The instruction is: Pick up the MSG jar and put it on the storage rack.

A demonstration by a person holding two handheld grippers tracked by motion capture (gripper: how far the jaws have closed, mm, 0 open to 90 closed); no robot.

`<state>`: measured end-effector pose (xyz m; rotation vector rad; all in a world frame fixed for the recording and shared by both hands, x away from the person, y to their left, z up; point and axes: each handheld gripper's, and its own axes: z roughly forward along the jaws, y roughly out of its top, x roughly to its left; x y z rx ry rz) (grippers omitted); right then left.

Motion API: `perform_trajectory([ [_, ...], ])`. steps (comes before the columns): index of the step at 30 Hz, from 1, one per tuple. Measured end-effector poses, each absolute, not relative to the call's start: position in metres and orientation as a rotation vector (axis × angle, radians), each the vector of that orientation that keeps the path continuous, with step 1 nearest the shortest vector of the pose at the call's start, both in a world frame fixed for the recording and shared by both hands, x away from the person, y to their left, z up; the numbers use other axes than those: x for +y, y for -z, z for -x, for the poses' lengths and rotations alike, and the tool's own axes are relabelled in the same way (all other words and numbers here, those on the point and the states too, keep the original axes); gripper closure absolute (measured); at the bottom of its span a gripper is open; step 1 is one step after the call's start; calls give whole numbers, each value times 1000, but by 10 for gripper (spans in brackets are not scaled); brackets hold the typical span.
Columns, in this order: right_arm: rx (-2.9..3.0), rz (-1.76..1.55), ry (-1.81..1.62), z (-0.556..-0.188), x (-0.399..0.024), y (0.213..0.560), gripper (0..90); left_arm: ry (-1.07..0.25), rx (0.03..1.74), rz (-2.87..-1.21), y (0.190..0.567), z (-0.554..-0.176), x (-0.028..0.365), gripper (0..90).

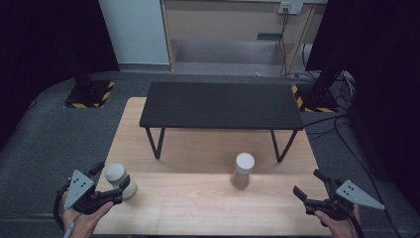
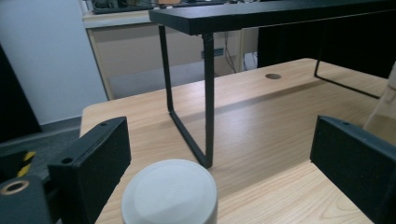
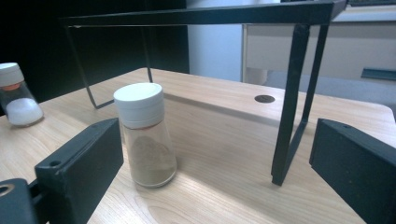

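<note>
On the wooden table (image 1: 198, 198) in the high view, two shakers stand in front of a black metal riser shelf (image 1: 220, 105): one with a white cap between the spread jaws of the left gripper (image 1: 113, 180) near the left edge, the other, a brown-powder shaker (image 1: 242, 170), upright near the middle. The right gripper (image 1: 311, 184) sits by the right edge, jaws wide and holding nothing, well apart from that shaker.

From above, both shakers read as pale cylinders with contents unclear. The right gripper view supplies the detail: the brown-powder shaker (image 3: 144, 135) has clear glass walls, a white cap with an orange band beneath it, and fine brown powder filling its lower part. Farther off at the left edge of that view, the white-powder shaker (image 3: 16, 100) shows white contents and the same cap, partly cut off by the frame.

The left gripper view shows its white cap (image 2: 169, 192) low between the open jaws, touching neither; the body is cut off below. A round cable hole (image 2: 273, 76) appears in the tabletop behind the shelf leg (image 2: 208, 100)
</note>
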<state>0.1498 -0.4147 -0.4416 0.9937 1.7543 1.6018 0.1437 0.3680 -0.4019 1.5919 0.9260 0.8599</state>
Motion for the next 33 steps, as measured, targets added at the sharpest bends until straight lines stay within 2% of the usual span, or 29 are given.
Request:
perform_trajectory([
  [14, 1761, -999, -1596, -152, -418, 445, 33, -812, 925, -1554, 409, -139, 386, 35],
  [33, 1771, -985, -1620, -154, -420, 446, 32, -766, 913, -1571, 410, -139, 389, 37],
])
